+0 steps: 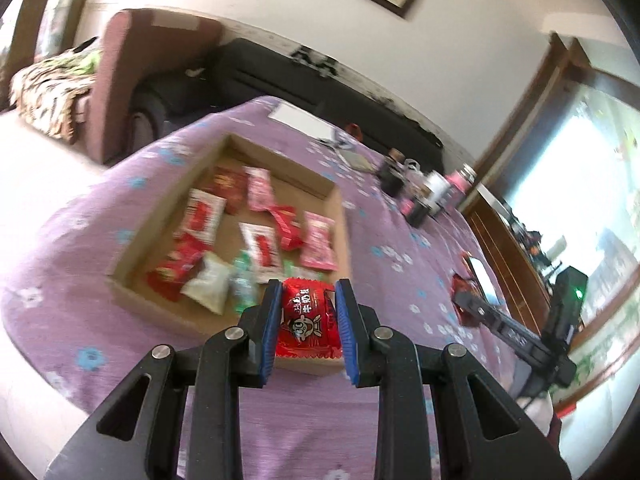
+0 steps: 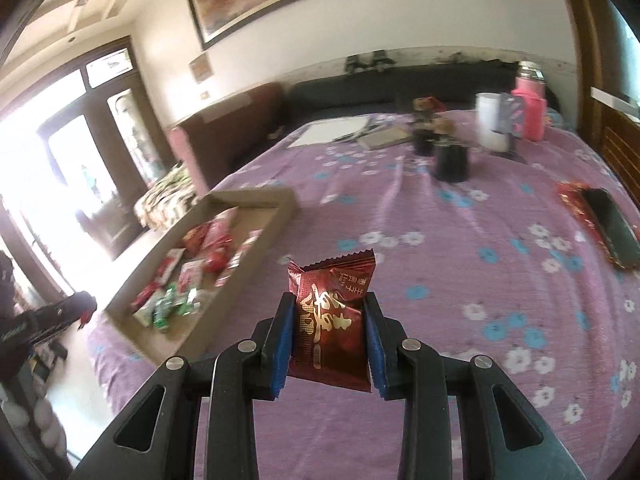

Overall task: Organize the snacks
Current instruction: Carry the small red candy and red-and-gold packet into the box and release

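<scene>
Snacks (image 1: 308,320) in both claws, near box rim (image 1: 224,322).

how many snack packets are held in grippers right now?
2. A bright red packet is clamped in the left gripper above the box's near edge; a dark red packet is clamped in the right gripper over the purple cloth.

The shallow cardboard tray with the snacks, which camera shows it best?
The left wrist view: the shallow cardboard tray lies nearly whole, its packets spread out. The right wrist view shows the tray obliquely at the left.
</scene>
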Action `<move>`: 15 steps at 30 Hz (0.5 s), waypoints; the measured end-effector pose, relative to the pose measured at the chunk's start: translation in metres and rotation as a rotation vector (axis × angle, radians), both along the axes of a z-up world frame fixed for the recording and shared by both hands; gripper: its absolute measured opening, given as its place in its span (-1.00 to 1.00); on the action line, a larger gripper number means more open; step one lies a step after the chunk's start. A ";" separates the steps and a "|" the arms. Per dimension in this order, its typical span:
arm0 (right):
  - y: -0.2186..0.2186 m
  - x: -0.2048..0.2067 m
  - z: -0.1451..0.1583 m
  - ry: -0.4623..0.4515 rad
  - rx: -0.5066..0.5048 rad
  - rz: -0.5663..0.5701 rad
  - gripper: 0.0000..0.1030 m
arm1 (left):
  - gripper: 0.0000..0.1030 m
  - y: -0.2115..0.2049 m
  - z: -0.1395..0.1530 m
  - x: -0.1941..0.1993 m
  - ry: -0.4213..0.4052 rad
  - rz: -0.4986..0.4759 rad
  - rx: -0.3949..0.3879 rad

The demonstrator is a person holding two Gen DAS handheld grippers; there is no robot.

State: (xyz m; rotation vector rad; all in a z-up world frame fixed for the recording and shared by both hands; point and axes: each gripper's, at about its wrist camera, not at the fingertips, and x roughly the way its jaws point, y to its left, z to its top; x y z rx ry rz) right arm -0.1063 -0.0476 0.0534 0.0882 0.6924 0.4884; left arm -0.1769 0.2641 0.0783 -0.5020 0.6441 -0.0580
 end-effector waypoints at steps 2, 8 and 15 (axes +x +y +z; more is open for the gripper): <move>0.009 -0.002 0.000 0.002 0.003 0.022 -0.36 | -0.53 0.014 -0.003 -0.003 0.003 0.034 -0.012; 0.044 -0.002 -0.001 0.004 -0.012 0.088 -0.36 | -0.53 0.016 -0.011 -0.007 -0.023 0.037 0.020; 0.072 0.000 -0.003 0.001 -0.043 0.136 -0.36 | -0.53 -0.004 -0.008 -0.007 -0.088 -0.019 0.118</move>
